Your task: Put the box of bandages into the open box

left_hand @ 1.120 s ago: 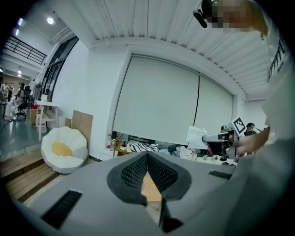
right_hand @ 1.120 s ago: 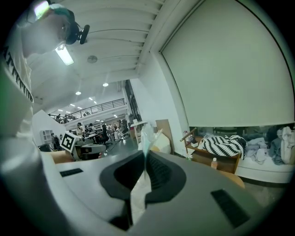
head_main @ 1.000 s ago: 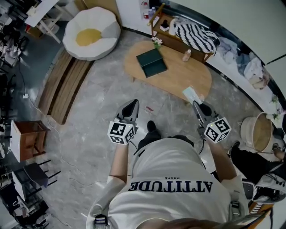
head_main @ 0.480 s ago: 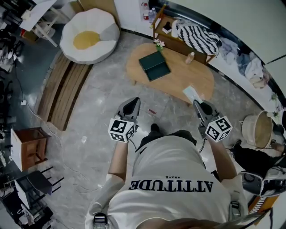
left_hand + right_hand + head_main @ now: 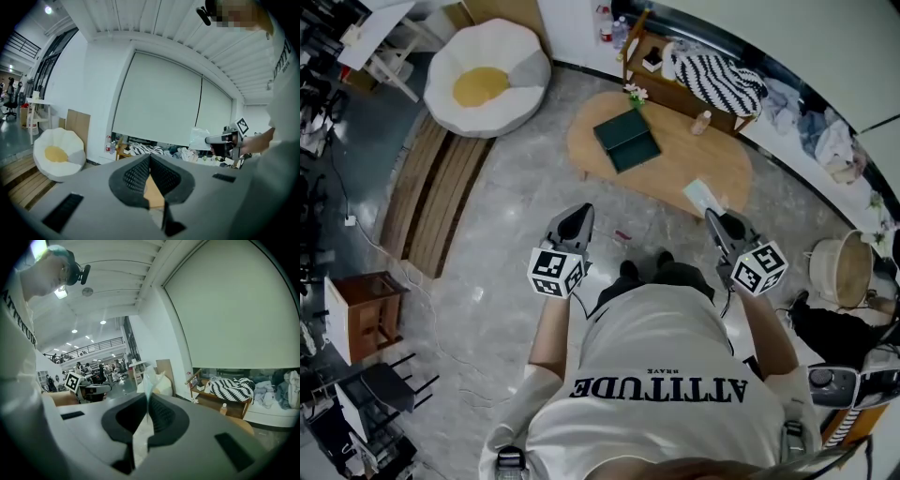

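Ahead on wooden table (image 5: 698, 161): open box (image 5: 626, 141); right gripper (image 5: 712, 218) clamps bandage box (image 5: 701, 197); left gripper (image 5: 579, 216) closed, empty.

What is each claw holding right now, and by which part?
The right claw pinches the pale, flat box of bandages by its near edge; the rest sticks out ahead of the claw. The left claw is shut on nothing.

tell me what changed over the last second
The person has stepped toward the wooden table: the table and the open box on it have slid slightly down and right in the head view. Nothing was grasped or released. The right gripper stays shut on the bandage box; the left gripper stays shut and empty.
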